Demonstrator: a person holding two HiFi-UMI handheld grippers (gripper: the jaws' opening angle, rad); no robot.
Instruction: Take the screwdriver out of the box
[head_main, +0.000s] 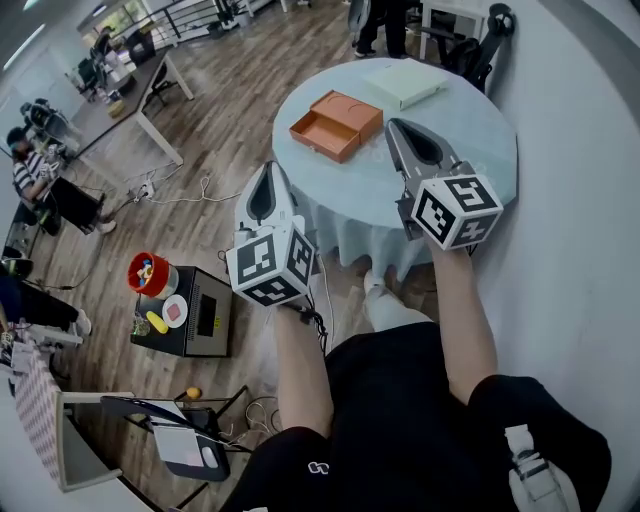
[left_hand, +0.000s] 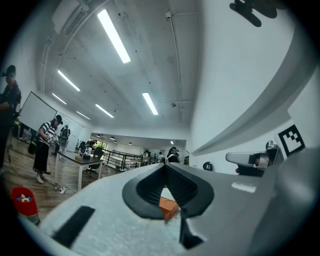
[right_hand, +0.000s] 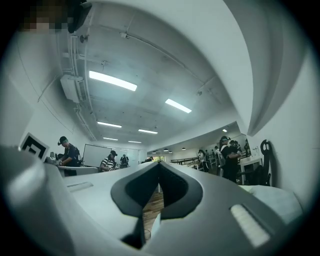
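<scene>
An orange box (head_main: 337, 124) lies on the round table (head_main: 470, 130), its drawer slid partly out toward the left. No screwdriver shows in any view. My left gripper (head_main: 271, 167) hovers off the table's near left edge, short of the box, with its jaws shut and nothing held. In the left gripper view the tips (left_hand: 165, 165) meet, and a corner of the orange box (left_hand: 169, 207) shows through the gap below them. My right gripper (head_main: 392, 125) hangs over the table just right of the box, jaws shut and empty; they also meet in the right gripper view (right_hand: 159, 163).
A pale green flat box (head_main: 403, 83) lies at the table's far side. A white wall runs along the right. A low black cabinet (head_main: 195, 315) with a red cup (head_main: 146, 274) stands on the wooden floor at left. A desk (head_main: 125, 100) and people are farther back.
</scene>
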